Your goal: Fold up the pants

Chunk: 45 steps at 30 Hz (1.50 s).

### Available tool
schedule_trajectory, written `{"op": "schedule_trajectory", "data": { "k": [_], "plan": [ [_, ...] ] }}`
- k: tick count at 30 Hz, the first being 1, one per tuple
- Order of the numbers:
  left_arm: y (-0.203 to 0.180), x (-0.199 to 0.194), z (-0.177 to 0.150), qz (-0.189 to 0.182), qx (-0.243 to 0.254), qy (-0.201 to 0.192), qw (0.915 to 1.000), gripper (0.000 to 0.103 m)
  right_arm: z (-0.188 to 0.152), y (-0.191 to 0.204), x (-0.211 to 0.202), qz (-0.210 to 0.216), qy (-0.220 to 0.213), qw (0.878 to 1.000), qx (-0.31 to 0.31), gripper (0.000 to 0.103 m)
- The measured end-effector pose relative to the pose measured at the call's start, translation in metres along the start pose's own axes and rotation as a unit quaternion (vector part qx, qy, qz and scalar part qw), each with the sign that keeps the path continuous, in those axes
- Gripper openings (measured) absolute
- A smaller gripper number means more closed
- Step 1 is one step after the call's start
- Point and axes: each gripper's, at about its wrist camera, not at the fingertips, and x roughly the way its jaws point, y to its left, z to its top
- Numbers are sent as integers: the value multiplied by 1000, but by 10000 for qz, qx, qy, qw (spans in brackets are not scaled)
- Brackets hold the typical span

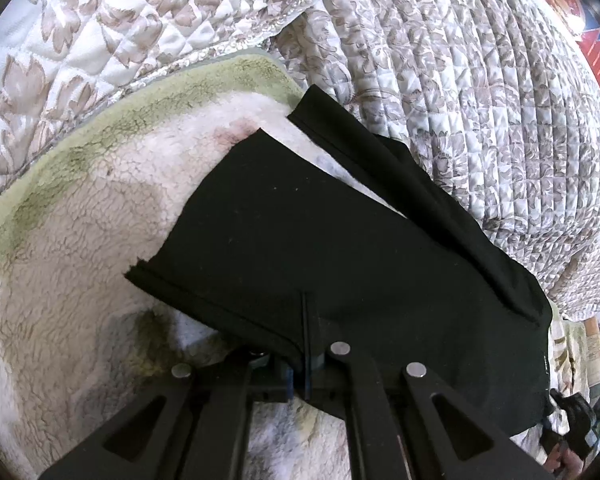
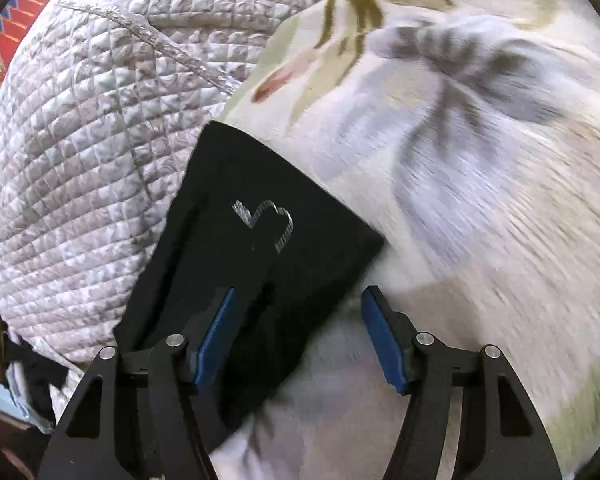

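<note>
1. Pants (image 1: 340,240), black, lie spread on the fleece blanket (image 1: 80,240), one leg over the middle and the other trailing right onto the quilted bedspread (image 1: 480,100); the soft, level blanket serves as the folding surface.
2. Quilted bedspread bunches up far and right of the blanket, so the cloth draped against it is likely to sag unless drawn back onto the blanket.
3. Left gripper (image 1: 306,344) has its fingers pressed together on the near hem of the pants, pinching a fold of cloth so that the edge can be lifted and carried over.
4. Right gripper (image 2: 296,320) stands spread wide, one blue pad (image 2: 216,336) over the black cloth and the other over the blanket, straddling the edge of the pants as if lining up a grasp; the view is blurred, so I cannot say whether the pad touches the cloth.
5. Heart outline (image 2: 266,220), stitched in white on the cloth, lies just beyond the right gripper.
</note>
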Motion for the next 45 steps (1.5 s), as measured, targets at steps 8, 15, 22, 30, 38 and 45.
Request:
{"op": "schedule_trajectory", "data": {
  "k": [8, 15, 22, 30, 38, 45],
  "plan": [
    [-2, -22, 2, -85, 95, -25, 9999, 4, 8, 9, -12, 228, 8, 9988, -430, 10],
    [10, -79, -15, -250, 94, -78, 9996, 4, 6, -5, -67, 466, 192, 9977, -464, 9],
    [32, -119, -69, -193, 37, 34, 9998, 4, -19, -41, -107, 340, 320, 9983, -350, 9],
    [45, -123, -98, 31, 111, -20, 9999, 4, -33, -68, -117, 115, 382, 9988, -290, 9],
    [66, -145, -86, 728, -31, -389, 9966, 10, -34, -70, -126, -462, 292, 9980, -305, 28],
    [22, -127, -59, 81, 831, -359, 9959, 19, -29, -30, -154, -378, -410, 9899, -1307, 32]
  ]
}}
